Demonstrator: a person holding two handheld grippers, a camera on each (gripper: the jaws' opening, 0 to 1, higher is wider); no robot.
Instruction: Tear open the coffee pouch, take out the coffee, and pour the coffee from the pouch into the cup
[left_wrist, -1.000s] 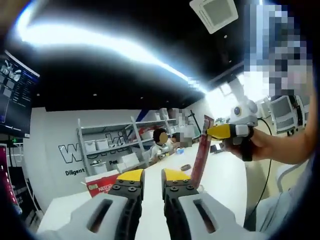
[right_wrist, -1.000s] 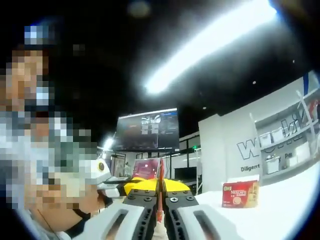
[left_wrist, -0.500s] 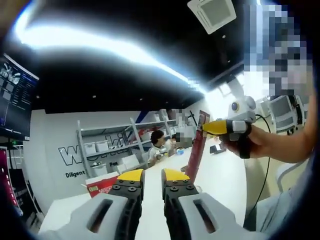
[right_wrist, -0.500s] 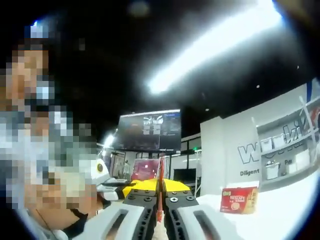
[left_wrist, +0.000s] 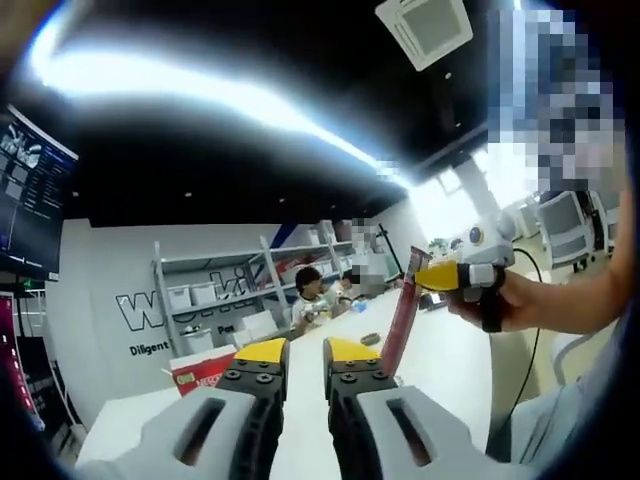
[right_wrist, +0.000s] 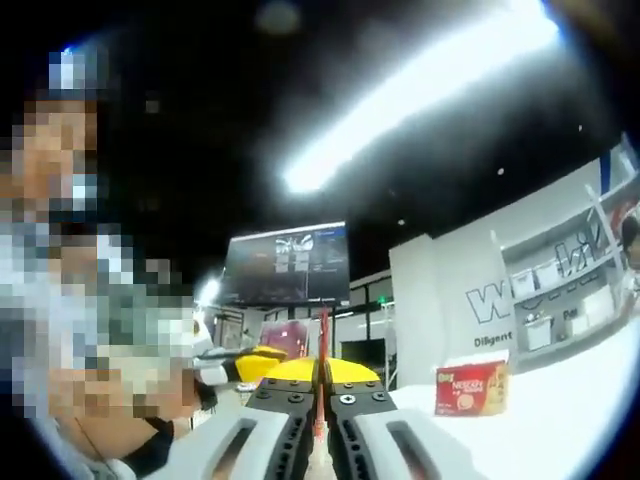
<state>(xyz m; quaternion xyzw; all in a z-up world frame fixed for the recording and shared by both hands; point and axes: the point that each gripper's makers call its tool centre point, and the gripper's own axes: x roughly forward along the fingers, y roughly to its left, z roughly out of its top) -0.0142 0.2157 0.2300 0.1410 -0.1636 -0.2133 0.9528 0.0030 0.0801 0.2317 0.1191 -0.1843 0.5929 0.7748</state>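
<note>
A long red coffee sachet (left_wrist: 400, 315) hangs slanted in the air over the white table (left_wrist: 440, 370). A hand holds my right gripper (left_wrist: 424, 273), which is shut on the sachet's upper end. The sachet's lower end drops behind the right jaw of my left gripper (left_wrist: 305, 352), whose yellow-tipped jaws stand a narrow gap apart with nothing between them. In the right gripper view, the right gripper (right_wrist: 322, 368) pinches the sachet (right_wrist: 322, 335) edge-on, and the left gripper (right_wrist: 245, 362) sits just to its left.
A red Nescafe box (left_wrist: 200, 368) (right_wrist: 470, 388) stands on the table. A small dark round object (left_wrist: 370, 339) lies further along it. Shelves (left_wrist: 220, 285) line the far wall, people sit at the table's far end, and a monitor (right_wrist: 285, 265) hangs behind.
In the left gripper view the right gripper rose slightly, then dropped lower with the sachet's top. The left gripper's jaws kept the same gap.
</note>
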